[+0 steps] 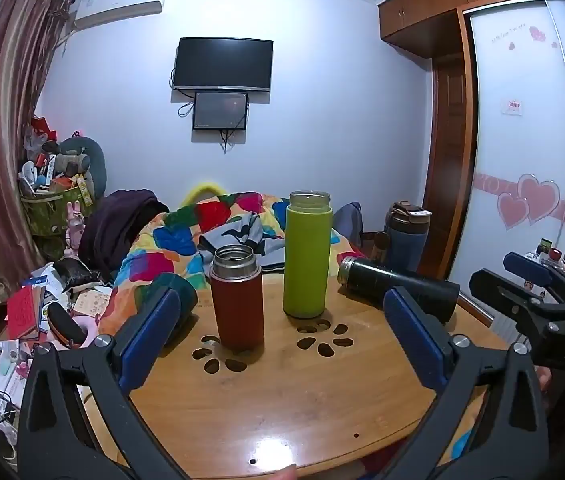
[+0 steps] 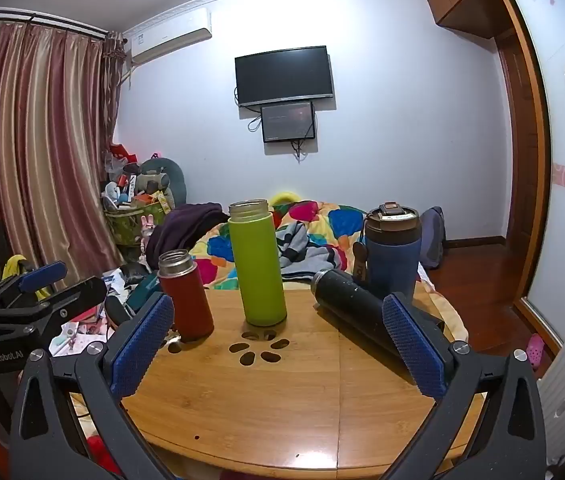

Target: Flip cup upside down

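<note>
Approach stage, nothing grasped yet. Left gripper (image 1: 282, 332) hangs over the near edge of the round wooden desk (image 1: 282, 408), its fingers (image 1: 148, 336) spread wide with nothing between them. Right gripper (image 2: 278, 344) the same: fingers spread, empty, held back from the flasks.

On the desk: red flask (image 1: 237, 300) upright, mouth open, nearest my left gripper. Green flask (image 1: 307, 256) upright just beyond and to its right, also lidless. Black flask (image 1: 398, 284) lies on its side, mouth toward the centre, close ahead of my right gripper's outer finger. Blue lidded tumbler (image 2: 392, 252) stands behind the black one.

Which cup is meant I cannot tell from the task; the two upright open ones are the likely candidates, red being closest.

Next move, as I judge it: advance one gripper level, fingers straddling the body mid-height, close firmly, lift off the desk, roll the wrist half a turn, set down on the rim. Smooth metal wall, slip risk during the roll.
</note>
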Demonstrator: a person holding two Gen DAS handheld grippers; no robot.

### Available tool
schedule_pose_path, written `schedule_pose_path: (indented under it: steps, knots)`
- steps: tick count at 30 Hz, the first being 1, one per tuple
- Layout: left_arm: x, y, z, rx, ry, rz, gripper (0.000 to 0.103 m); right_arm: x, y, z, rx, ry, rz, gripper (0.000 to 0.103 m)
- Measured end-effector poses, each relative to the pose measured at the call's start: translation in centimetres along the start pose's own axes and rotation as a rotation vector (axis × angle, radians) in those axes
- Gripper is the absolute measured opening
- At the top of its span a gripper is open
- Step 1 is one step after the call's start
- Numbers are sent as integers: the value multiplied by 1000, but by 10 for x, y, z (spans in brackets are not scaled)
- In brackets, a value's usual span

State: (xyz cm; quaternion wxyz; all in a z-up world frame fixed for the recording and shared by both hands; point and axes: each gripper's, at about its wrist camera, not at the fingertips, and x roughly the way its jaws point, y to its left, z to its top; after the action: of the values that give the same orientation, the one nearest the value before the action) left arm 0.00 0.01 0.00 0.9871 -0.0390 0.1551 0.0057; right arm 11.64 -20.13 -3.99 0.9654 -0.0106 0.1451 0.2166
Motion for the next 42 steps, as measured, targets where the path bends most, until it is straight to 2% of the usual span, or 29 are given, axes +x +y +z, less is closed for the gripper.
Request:
schedule_pose_path:
  steps: [14,42]
  knots:
    - [-4,-4,-3,35,-15,5,103,-1,0,0,5,3,1,103]
    - [-4,-7,-2,40,-16,7,103,-1,2,0,5,0,1,103]
